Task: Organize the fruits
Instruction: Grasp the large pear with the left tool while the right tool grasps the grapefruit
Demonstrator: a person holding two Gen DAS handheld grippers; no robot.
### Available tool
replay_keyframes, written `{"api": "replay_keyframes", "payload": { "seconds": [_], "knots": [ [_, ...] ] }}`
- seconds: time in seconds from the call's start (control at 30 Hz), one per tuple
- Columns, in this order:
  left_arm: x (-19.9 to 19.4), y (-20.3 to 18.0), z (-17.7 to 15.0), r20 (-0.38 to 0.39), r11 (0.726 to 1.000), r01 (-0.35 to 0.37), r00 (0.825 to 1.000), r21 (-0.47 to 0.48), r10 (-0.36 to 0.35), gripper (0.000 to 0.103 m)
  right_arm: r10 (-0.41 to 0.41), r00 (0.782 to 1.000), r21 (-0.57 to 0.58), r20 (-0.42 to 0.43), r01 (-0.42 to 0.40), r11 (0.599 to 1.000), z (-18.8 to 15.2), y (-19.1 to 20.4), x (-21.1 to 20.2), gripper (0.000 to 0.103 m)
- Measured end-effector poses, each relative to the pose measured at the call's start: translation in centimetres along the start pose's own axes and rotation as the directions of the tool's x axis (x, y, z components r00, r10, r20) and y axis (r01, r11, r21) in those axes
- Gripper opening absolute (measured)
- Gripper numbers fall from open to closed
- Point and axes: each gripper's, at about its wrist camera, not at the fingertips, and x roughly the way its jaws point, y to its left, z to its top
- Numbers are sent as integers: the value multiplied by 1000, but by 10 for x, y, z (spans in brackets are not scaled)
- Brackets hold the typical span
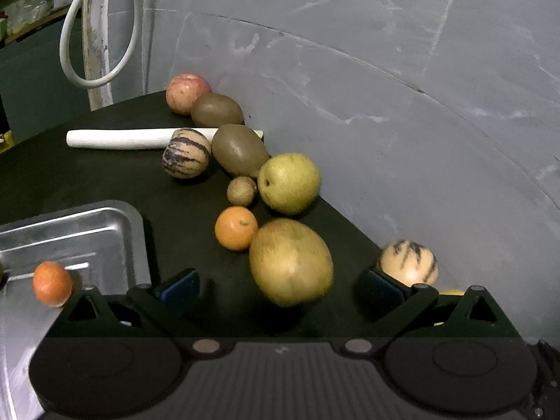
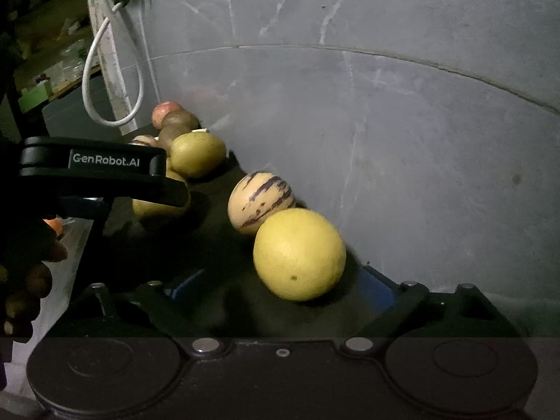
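A row of fruits lies on the black table (image 1: 87, 175) along the grey wall. My left gripper (image 1: 276, 288) is open, with a yellow-brown pear (image 1: 290, 266) between its blue-padded fingers (image 1: 178, 288), not gripped. Beyond lie an orange (image 1: 235, 228), a small brown fruit (image 1: 242, 191), a green pear (image 1: 289, 183), two kiwis (image 1: 239, 150), a striped melon (image 1: 186, 153) and an apple (image 1: 187, 92). A metal tray (image 1: 87, 238) at left holds an orange (image 1: 51, 283). My right gripper (image 2: 280, 288) is open around a yellow citrus (image 2: 299, 253), with a striped melon (image 2: 260, 201) behind it.
A white cylinder (image 1: 115, 138) lies across the table behind the fruits. A white cable loop (image 1: 101, 35) hangs by a post at the back left. The grey wall (image 1: 385, 87) runs close along the right. The left gripper's black body (image 2: 94, 164) crosses the right wrist view.
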Motion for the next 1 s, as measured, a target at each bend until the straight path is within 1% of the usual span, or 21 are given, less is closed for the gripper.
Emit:
{"api": "replay_keyframes", "payload": {
  "seconds": [0.13, 0.23, 0.3, 0.37, 0.53, 0.63, 0.7, 0.87, 1.0],
  "knots": [
    [10, 3, 5, 1, 1000, 17, 1000, -20, -17, 101, -11, 1000, 4, -7, 11, 1000, 0, 0, 8, 88],
    [17, 3, 7, -7, 999, 20, 1000, -30, -21, 97, -15, 1000, 9, -20, 15, 1000, 0, -1, 14, 84],
    [21, 4, 7, -13, 999, 25, 1000, -38, -26, 93, -23, 1000, 4, -15, 23, 1000, 1, 1, 16, 81],
    [25, 4, 8, -17, 999, 24, 1000, -46, -25, 90, -26, 1000, 2, -10, 26, 1000, 2, 2, 18, 78],
    [29, 6, 8, -10, 998, 23, 1000, -64, -23, 80, -36, 999, -10, 5, 36, 999, 2, 2, 19, 70],
    [30, 7, 9, -5, 998, 14, 1000, -62, -15, 72, -48, 999, -18, 16, 48, 999, 1, 2, 18, 63],
    [29, 9, 10, -3, 995, 50, 999, -82, -51, 61, -53, 998, -21, 21, 53, 998, 1, 1, 18, 60],
    [26, 5, 8, -6, 996, 44, 999, -79, -45, 60, -56, 998, -26, 24, 56, 998, 0, 2, 17, 60],
    [18, 10, 5, -13, 993, 60, 998, -106, -61, 60, -25, 1000, -23, 19, 25, 999, -4, 1, 11, 59]
  ]
}}
